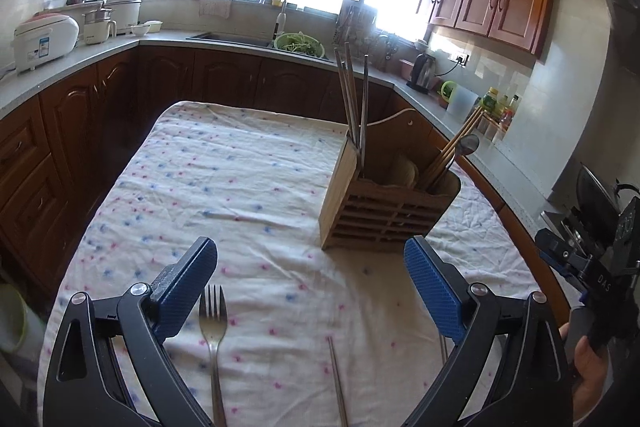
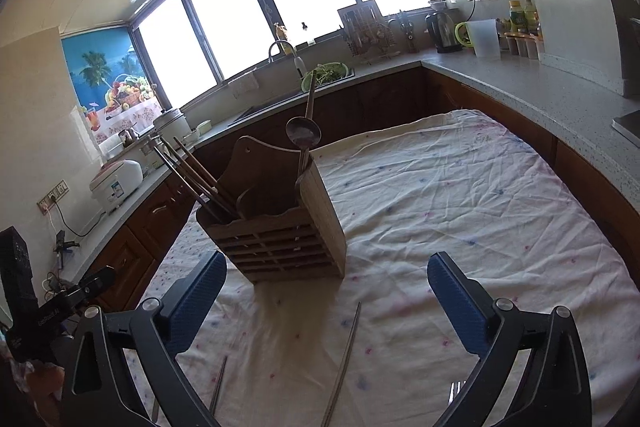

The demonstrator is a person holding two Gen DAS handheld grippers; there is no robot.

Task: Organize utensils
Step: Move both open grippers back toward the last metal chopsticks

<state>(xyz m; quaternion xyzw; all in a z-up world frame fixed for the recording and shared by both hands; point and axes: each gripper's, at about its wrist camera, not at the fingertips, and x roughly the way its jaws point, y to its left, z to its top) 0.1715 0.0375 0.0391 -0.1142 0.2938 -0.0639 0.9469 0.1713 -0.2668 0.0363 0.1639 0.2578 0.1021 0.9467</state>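
The fingers of both my grippers stand wide apart with nothing between the blue pads: the left gripper [image 1: 310,281] and the right gripper [image 2: 326,295] each hover low over a table covered by a white cloth [image 1: 248,163] with pink and blue spots

A wooden utensil holder [image 1: 380,211] stands upright on the cloth, just ahead of both grippers. It is already partly filled: a few metal chopsticks [image 1: 352,99] stand in one end compartment, and at the other end are brown wooden chopsticks [image 1: 452,147] with a metal spoon [image 2: 303,137] leaning beside them, bowl upward

Loose pieces are left on the cloth. From the left wrist view a metal fork [image 1: 214,331] lies flat close to the left finger, tines pointing toward the holder, and a single loose chopstick [image 1: 338,379] lies to its right. From the right wrist view I see a long chopstick [image 2: 344,359] lying between the fingers, and a shorter stretch of another near the left finger

I judge the sorting well under way but not finished: at least the fork and two chopsticks have yet to go into the holder
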